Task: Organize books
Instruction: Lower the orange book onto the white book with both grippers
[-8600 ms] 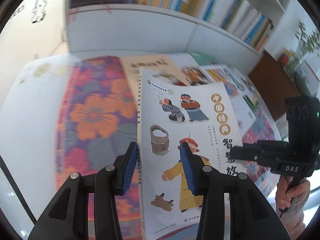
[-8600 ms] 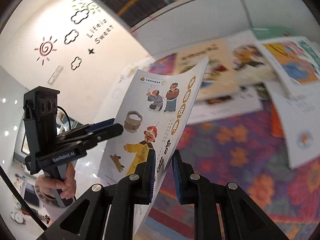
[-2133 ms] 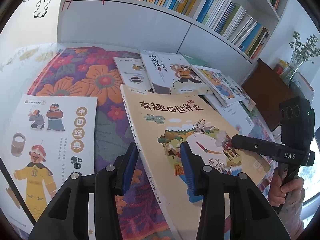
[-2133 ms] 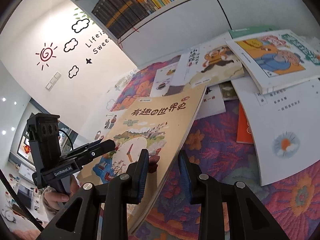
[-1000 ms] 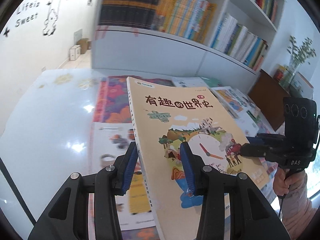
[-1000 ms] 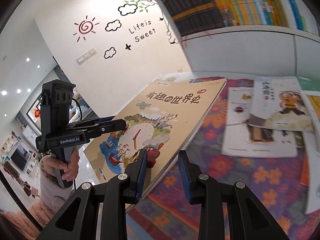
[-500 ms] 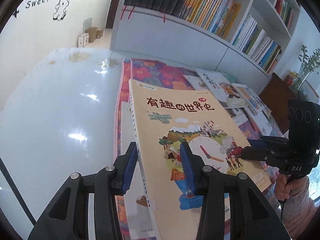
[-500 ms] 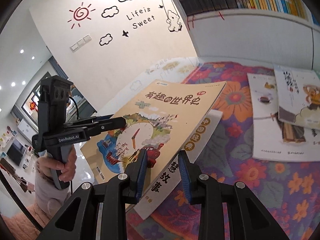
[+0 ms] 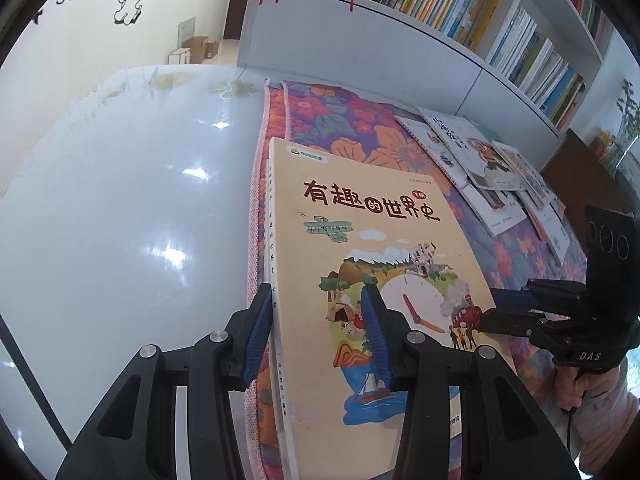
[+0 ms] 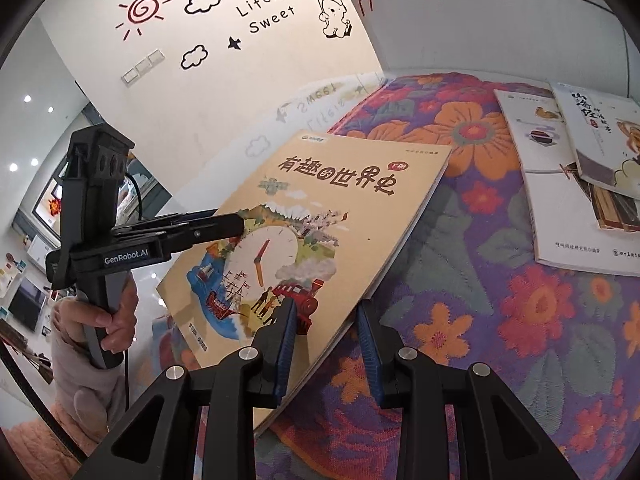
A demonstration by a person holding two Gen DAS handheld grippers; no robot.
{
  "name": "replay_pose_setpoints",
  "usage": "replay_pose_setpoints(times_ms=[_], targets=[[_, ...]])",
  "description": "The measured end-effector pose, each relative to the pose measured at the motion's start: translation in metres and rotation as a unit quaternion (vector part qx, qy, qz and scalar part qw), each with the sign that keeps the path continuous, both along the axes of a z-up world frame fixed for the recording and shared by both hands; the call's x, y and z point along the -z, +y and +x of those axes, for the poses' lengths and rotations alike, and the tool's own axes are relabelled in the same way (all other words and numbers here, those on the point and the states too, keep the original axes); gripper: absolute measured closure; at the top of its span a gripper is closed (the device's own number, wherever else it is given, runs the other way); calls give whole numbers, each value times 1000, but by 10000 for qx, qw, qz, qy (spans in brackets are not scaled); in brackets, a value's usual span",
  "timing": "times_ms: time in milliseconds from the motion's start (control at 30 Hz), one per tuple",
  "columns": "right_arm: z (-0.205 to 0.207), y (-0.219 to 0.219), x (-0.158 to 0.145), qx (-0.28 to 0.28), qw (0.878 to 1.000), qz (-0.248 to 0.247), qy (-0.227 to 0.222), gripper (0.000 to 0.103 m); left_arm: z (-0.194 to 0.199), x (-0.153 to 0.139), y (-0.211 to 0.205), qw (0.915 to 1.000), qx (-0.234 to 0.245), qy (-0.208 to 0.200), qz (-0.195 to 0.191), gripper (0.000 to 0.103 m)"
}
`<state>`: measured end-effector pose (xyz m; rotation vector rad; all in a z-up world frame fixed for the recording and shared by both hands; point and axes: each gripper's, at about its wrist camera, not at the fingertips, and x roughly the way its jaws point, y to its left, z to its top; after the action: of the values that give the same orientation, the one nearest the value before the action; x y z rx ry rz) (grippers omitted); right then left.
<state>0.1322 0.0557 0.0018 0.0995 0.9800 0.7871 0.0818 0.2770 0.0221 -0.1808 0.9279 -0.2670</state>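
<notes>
A tan book with a clock picture on its cover [image 9: 360, 208] lies low along the left edge of the flowered mat [image 9: 320, 120], its far end down and its near end between my grippers. My left gripper [image 9: 316, 320] straddles the spine edge, one pad beside the spine and one on the cover, and its jaws are opening. In the right wrist view the same book [image 10: 340, 184] slopes up toward me. My right gripper [image 10: 326, 332] is shut on its near right edge. The left gripper [image 10: 236, 226] reaches in from the left there.
A glossy white table [image 9: 120, 200] stretches left of the mat. Several other books [image 10: 560, 200] lie spread over the mat's far right. Full bookshelves [image 9: 440, 0] stand behind. A hand [image 10: 116, 320] holds the left gripper's handle.
Both grippers have sunk with the tan book. It now rests low at the mat's left edge and covers the white picture book that showed beneath it half a second ago.
</notes>
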Motion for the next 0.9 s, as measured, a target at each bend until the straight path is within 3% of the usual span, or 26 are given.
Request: replay_pose_setpoints(times_ms=[300,633,800,900], targets=[[4,1,0,8,10000,-15,46,72,-2,2,-7,9992,-31,105,385,56],[4,-2,1,39,10000,26,67,72,-2,3,-8,9990,-91,15,439,56],[12,-19,7,384,9968,618,340,72,-4,1,-5,9979,-274,-73,575,56],[13,-25,6,542,9954,718,340,72,-3,2,1,9981,-357,-52,497,55]])
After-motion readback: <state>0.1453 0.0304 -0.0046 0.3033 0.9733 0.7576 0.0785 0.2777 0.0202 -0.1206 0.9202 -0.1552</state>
